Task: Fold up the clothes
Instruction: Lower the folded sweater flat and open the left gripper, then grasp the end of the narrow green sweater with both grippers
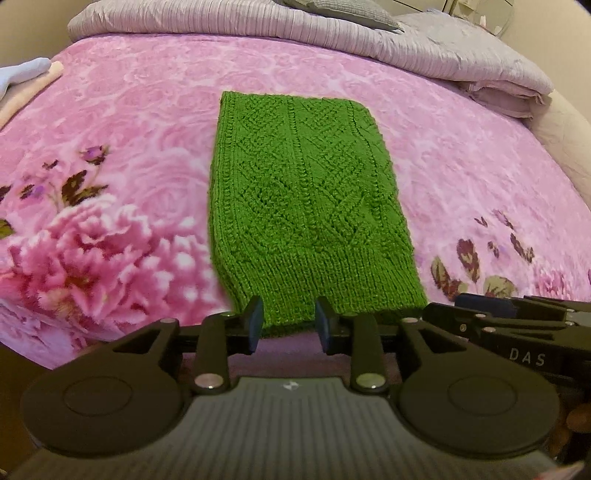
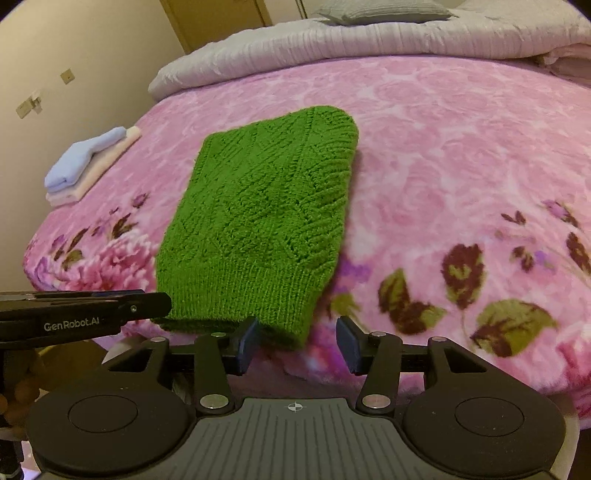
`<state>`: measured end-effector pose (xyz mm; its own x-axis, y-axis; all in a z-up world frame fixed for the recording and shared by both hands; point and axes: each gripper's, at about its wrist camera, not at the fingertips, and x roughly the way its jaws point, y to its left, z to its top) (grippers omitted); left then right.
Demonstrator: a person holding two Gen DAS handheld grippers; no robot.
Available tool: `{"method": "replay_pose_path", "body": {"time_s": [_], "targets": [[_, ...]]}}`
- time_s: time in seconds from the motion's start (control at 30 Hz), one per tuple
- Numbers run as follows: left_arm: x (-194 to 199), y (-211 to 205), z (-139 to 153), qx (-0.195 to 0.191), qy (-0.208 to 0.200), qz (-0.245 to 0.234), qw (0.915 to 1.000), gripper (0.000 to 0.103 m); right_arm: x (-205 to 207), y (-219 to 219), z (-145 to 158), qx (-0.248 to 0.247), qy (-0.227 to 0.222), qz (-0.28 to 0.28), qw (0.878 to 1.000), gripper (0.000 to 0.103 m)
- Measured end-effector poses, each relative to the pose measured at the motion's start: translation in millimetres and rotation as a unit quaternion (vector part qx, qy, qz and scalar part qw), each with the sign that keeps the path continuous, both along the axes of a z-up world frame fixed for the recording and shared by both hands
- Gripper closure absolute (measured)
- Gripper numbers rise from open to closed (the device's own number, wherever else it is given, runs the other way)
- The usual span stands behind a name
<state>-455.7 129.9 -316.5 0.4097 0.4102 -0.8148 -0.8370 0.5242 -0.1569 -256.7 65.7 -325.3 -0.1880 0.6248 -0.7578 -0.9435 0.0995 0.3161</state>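
Pink floral blanket (image 1: 110,147) covered the bed as work surface. Green knit sweater (image 1: 303,206) lay on it, folded into a long strip, hem nearest. Left tongs (image 1: 289,325) and right tongs (image 2: 297,345) were released at that hem, probably for the next fold.

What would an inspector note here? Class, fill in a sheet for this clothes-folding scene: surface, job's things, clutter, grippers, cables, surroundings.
Surface: pink floral blanket spread over a bed.
Job's things: green knit garment lying flat, folded into a long rectangle, its ribbed hem nearest the grippers.
Clutter: small stack of folded clothes, light blue on cream, at the bed's left edge; grey quilt bunched at the far end with a grey pillow on it.
Grippers: left gripper open, fingers astride the hem's near edge; right gripper open at the hem's right corner, gripping nothing.
Cables: nothing seen.
Surroundings: beige wall with small fittings; wooden door frame behind.
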Motion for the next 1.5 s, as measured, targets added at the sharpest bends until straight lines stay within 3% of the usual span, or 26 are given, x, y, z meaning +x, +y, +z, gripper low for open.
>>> {"method": "replay_pose_path", "body": {"time_s": [0.3, 0.43, 0.67, 0.7, 0.77, 0.93, 1.13, 1.23, 1.3, 1.37, 1.5], "targets": [[-7.7, -7.1, 6.4, 0.004, -0.025, -0.008, 0.9996, 0.077, 1.6, -9.1, 0.9, 0.000, 0.000, -0.004, 1.000, 0.053], [-13.9, 5.5, 15.1, 0.019, -0.068, -0.025, 0.9972, 0.078, 13.0, 2.1, 11.1, 0.036, 0.004, 0.002, 0.999, 0.053], [9.3, 55.1, 18.5, 0.044, -0.094, -0.052, 0.9933, 0.089, 30.7, 52.8, 23.6, 0.090, -0.011, 0.026, 0.996, 0.054], [15.7, 63.5, 16.9, 0.045, -0.096, -0.057, 0.9927, 0.090, 30.4, 63.1, 22.3, 0.093, -0.015, 0.031, 0.995, 0.064], [29.8, 81.6, 10.7, 0.044, -0.097, -0.068, 0.9920, 0.092, 29.8, 83.9, 19.7, 0.098, -0.022, 0.043, 0.994, 0.074], [44.7, 109.3, -11.4, 0.037, -0.089, -0.080, 0.9921, 0.094, 31.2, 131.6, -3.0, 0.087, -0.034, 0.065, 0.994, 0.075], [60.4, 140.6, -38.3, 0.028, -0.078, -0.094, 0.9922, 0.095, 34.8, 156.0, -43.4, 0.074, -0.051, 0.099, 0.991, 0.075], [61.9, 151.4, -33.7, 0.023, -0.077, -0.098, 0.9920, 0.096, 48.3, 158.9, -37.3, 0.060, -0.023, 0.112, 0.992, 0.074], [59.1, 153.7, -18.6, 0.055, -0.065, -0.099, 0.9914, 0.096, 67.9, 162.4, -24.6, 0.063, 0.031, 0.104, 0.992, 0.074], [54.8, 164.4, -7.9, 0.080, -0.062, -0.092, 0.9907, 0.097, 79.9, 167.1, -10.1, 0.090, 0.034, 0.093, 0.991, 0.074], [53.6, 194.5, -11.9, 0.085, -0.064, -0.080, 0.9910, 0.097, 90.2, 193.0, -7.0, 0.112, 0.002, 0.077, 0.991, 0.074]]}}
